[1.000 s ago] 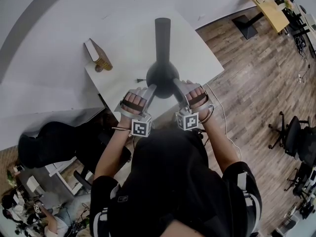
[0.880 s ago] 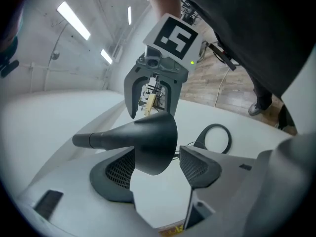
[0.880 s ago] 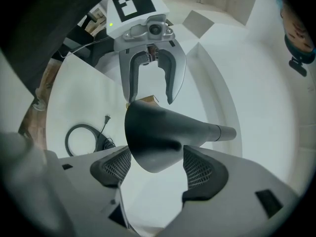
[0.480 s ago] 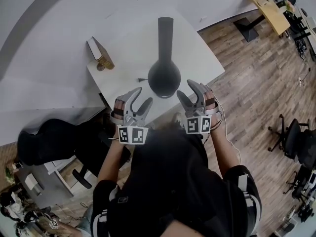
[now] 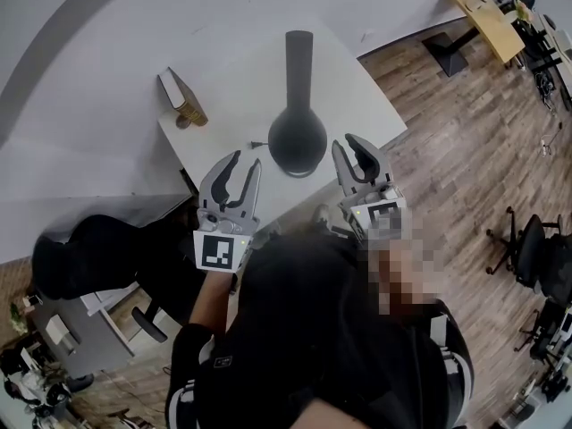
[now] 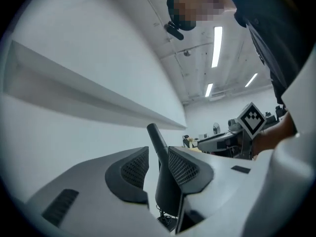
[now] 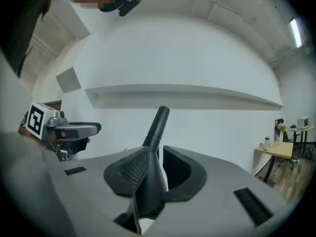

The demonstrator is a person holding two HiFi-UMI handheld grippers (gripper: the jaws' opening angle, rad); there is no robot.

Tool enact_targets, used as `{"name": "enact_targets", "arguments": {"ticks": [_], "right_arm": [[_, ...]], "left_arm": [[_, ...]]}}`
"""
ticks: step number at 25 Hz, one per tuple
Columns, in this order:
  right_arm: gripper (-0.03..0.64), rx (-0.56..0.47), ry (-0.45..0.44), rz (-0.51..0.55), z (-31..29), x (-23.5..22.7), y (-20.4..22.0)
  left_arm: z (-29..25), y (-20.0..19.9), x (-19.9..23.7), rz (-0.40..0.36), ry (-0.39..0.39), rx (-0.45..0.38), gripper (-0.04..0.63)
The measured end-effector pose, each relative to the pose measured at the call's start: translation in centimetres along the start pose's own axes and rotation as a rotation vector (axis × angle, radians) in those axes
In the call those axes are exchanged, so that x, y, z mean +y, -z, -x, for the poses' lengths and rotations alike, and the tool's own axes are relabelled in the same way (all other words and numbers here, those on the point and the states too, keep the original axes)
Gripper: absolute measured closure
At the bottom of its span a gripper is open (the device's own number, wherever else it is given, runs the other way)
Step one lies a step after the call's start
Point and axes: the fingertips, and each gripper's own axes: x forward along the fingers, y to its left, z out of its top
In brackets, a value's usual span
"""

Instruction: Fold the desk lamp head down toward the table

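The black desk lamp stands on the white table (image 5: pixel 357 88), its round bulbous body (image 5: pixel 297 141) near the front edge and its long dark tube (image 5: pixel 298 56) reaching toward the wall. My left gripper (image 5: pixel 243 170) hovers to the body's left, apart from it. My right gripper (image 5: pixel 351 150) hovers to its right, also apart. Both pairs of jaws are closing with nothing between the pads. In the left gripper view the lamp (image 6: pixel 165 186) shows beyond the narrow gap of the left gripper (image 6: pixel 158 164). In the right gripper view the lamp (image 7: pixel 150 181) shows beyond the right gripper (image 7: pixel 155 169).
A small brown and white box (image 5: pixel 180 98) lies on the table's left corner. A thin cable end (image 5: pixel 255 144) lies beside the lamp body. Wood floor (image 5: pixel 465 150) spreads to the right, and a black chair (image 5: pixel 89 257) stands at the left below the table.
Both grippers have left the lamp's body, risen and drawn back toward the person while rolling over. Their jaws have narrowed from wide open.
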Motion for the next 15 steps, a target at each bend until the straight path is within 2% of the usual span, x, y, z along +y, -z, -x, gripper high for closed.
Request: {"name": "enact_targets", "arguments": {"ticks": [5, 11, 15], "right_arm": [[0.601, -0.023, 0.015, -0.072, 1.2, 0.3, 0.1], [0.604, -0.006, 0.026, -0.138, 2.0, 0.6, 1.5], [0.604, -0.001, 0.01, -0.135, 2.2, 1.1, 1.5]], "left_arm": [[0.3, 0.0, -1.5, 0.047, -0.014, -0.007, 0.553], [0.6, 2.4, -2.6, 0.104, -0.012, 0.04, 0.571], [0.7, 2.9, -3.0, 0.102, -0.01, 0.057, 0.571]]}}
